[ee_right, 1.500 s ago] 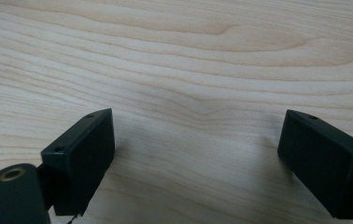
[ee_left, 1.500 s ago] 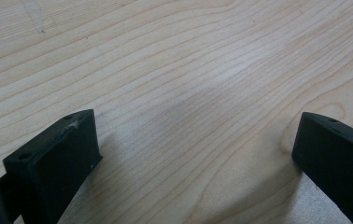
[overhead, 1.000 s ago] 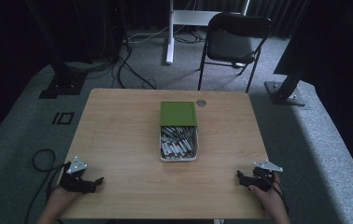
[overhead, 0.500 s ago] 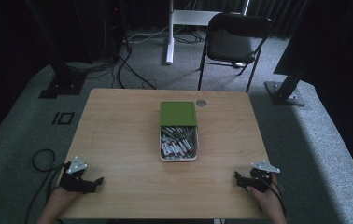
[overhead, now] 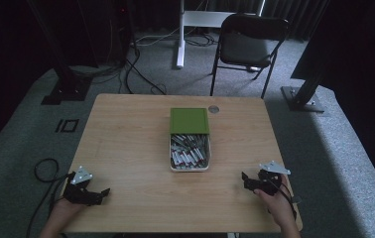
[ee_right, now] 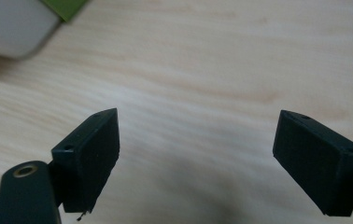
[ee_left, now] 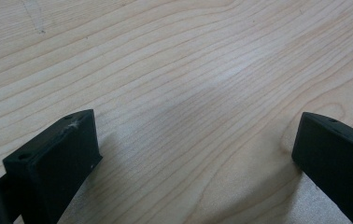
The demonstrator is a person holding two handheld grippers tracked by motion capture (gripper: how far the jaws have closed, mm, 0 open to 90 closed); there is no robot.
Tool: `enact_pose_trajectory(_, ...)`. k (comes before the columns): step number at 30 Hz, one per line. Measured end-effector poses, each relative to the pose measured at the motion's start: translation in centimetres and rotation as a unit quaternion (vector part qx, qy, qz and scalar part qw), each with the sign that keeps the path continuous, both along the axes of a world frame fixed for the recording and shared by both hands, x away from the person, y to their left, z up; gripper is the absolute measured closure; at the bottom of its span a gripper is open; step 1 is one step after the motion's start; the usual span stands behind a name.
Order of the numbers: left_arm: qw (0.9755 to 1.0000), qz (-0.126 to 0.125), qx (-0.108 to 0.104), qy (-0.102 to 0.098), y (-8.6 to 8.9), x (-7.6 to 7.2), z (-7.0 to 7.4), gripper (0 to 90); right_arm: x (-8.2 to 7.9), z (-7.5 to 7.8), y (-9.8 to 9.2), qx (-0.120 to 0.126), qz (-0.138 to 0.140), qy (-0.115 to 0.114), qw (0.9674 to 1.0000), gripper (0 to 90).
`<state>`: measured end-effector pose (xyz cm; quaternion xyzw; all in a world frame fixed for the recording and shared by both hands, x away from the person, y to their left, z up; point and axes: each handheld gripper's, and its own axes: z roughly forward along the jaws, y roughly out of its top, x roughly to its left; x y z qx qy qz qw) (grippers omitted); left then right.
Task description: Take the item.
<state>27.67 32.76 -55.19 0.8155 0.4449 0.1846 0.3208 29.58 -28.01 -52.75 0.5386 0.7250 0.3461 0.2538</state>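
Wooden desk (overhead: 126,148), pale, grain lines. White box (overhead: 189,151) at desk middle, green lid (overhead: 189,120) slid toward far edge, small stick-like things inside, maybe pens. Left gripper (overhead: 95,195) near front left corner, right gripper (overhead: 247,179) near front right corner, both well apart from box. Both jaws wide, holding nothing. Right gripper view catches box corner (ee_right: 11,28), blurry.

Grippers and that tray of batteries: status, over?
Left gripper open, empty, near table edge. Right gripper open, empty. Battery tray mid-table, green lid slid halfway back. Nothing between.
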Motion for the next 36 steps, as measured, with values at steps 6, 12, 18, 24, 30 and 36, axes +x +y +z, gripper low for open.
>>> enact_pose_trajectory(6, 1.0, 0.001, -0.001, 0.0, 0.0, 0.0, 0.0, 1.4, 0.8, 2.1, 1.5, 0.003, 0.015, -0.024, 0.9996, 16.2)
enact_pose_trajectory(12, 1.0, 0.0, 0.0, 0.0, 0.0, 0.0, 0.0, 1.4, 1.3, 3.7, 2.9, 0.009, 0.033, -0.044, 0.9985, 17.5)
enact_pose_trajectory(18, 1.0, 0.0, 0.0, 0.0, 0.0, 0.0, 0.0, 1.4, 1.6, 4.9, 4.1, 0.011, 0.047, -0.058, 0.9972, 19.2)
enact_pose_trajectory(24, 1.0, 0.0, 0.0, 0.0, 0.0, 0.0, 0.0, 1.4, 1.7, 5.8, 5.4, 0.015, 0.062, -0.071, 0.9954, 20.4)
enact_pose_trajectory(30, 1.0, 0.0, -0.001, 0.0, 0.0, 0.0, 0.0, 1.4, 1.9, 6.9, 7.0, 0.016, 0.083, -0.082, 0.993, 22.0)
enact_pose_trajectory(36, 1.0, 0.0, 0.0, 0.0, 0.0, 0.0, 0.0, 1.4, 2.3, 7.7, 8.7, 0.014, 0.105, -0.09, 0.9903, 23.0)
